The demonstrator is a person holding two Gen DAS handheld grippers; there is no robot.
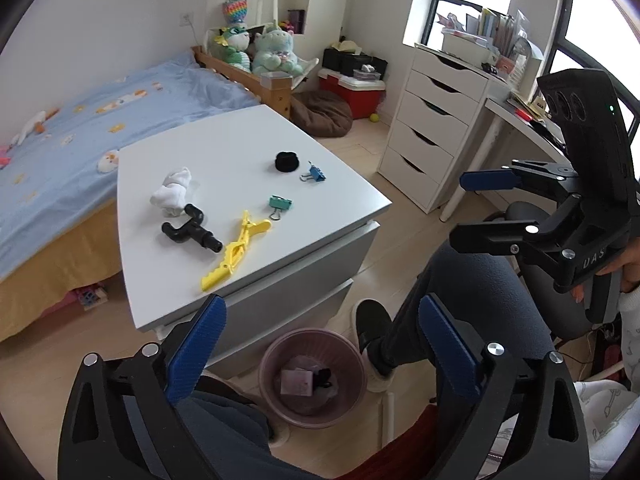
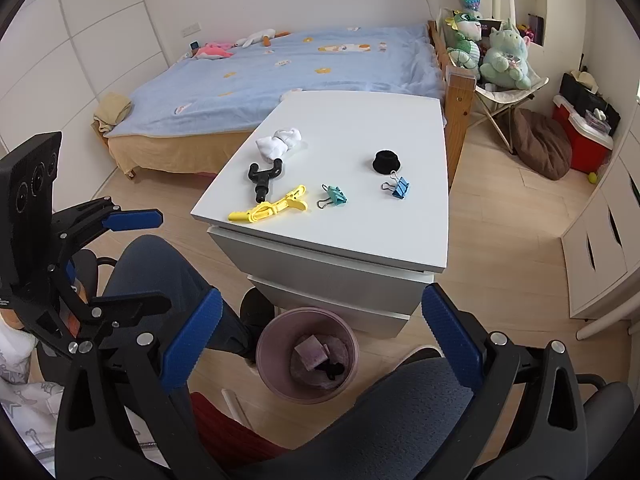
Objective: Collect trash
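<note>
A pink waste bin [image 1: 267, 364] [image 2: 265, 340] stands on the floor before the white drawer unit [image 1: 240, 132]. Inside lie a purple box [image 1: 296, 382] and a small black item [image 1: 324, 378]. My left gripper [image 1: 324, 348] hangs open over the bin, nothing between its fingers. To its right my right gripper [image 1: 460, 208] [image 2: 322, 334] is open and empty too. On the unit's top lie a white crumpled wad [image 1: 172, 190], a black pipe piece [image 1: 190, 230], a yellow clip [image 1: 236, 250], a teal binder clip [image 1: 280, 204], a blue binder clip [image 1: 314, 174] and a black round piece [image 1: 287, 161].
A person's legs in dark trousers [image 1: 460, 288] and a black slipper [image 1: 372, 324] are beside the bin. A bed with a blue cover [image 1: 80, 128] stands behind the unit. White drawers [image 1: 432, 120] and a desk are at the right, a brown beanbag [image 1: 324, 114] on the floor.
</note>
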